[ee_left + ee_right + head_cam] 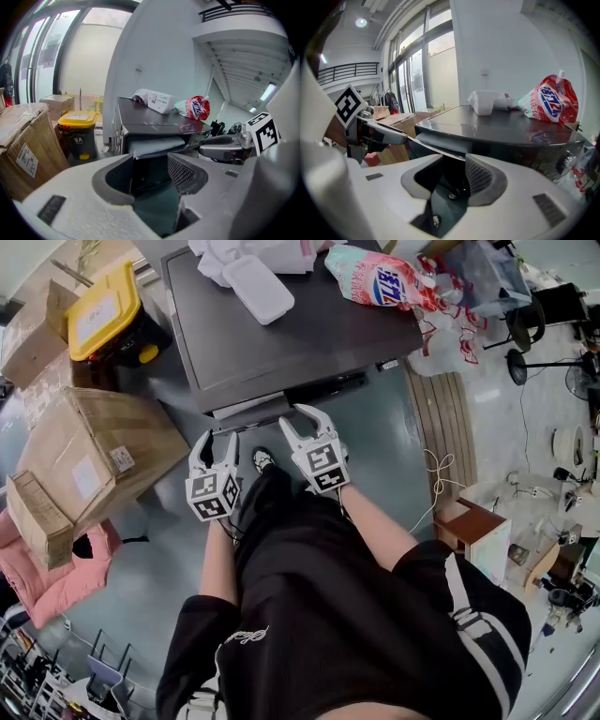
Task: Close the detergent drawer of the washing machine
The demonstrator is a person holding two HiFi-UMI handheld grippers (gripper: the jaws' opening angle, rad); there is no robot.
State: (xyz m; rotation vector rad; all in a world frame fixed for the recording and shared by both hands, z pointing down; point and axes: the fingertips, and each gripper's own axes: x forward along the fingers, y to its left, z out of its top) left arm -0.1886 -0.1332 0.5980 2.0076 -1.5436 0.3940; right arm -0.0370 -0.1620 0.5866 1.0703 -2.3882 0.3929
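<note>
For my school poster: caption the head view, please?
Left gripper and right gripper, both open, face the washing machine's pulled-out detergent drawer.

2 claws (pixel 217 439) (pixel 300 416), 1 washer (pixel 281 324), 1 bin (pixel 103 310), 1 pouch (pixel 380 282)

Head view steeply down; both gripper views low, close, facing the shared washing machine (pixel 309 334)

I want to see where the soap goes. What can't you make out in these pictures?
- Inside of the drawer: the head view shows only its pale front edge under the machine top; the gripper views see just its front.
- Small print on the bag: too small in all views.
- Box label: too small in the head view.
- Whether the right gripper touches the drawer: unclear from above.
</note>
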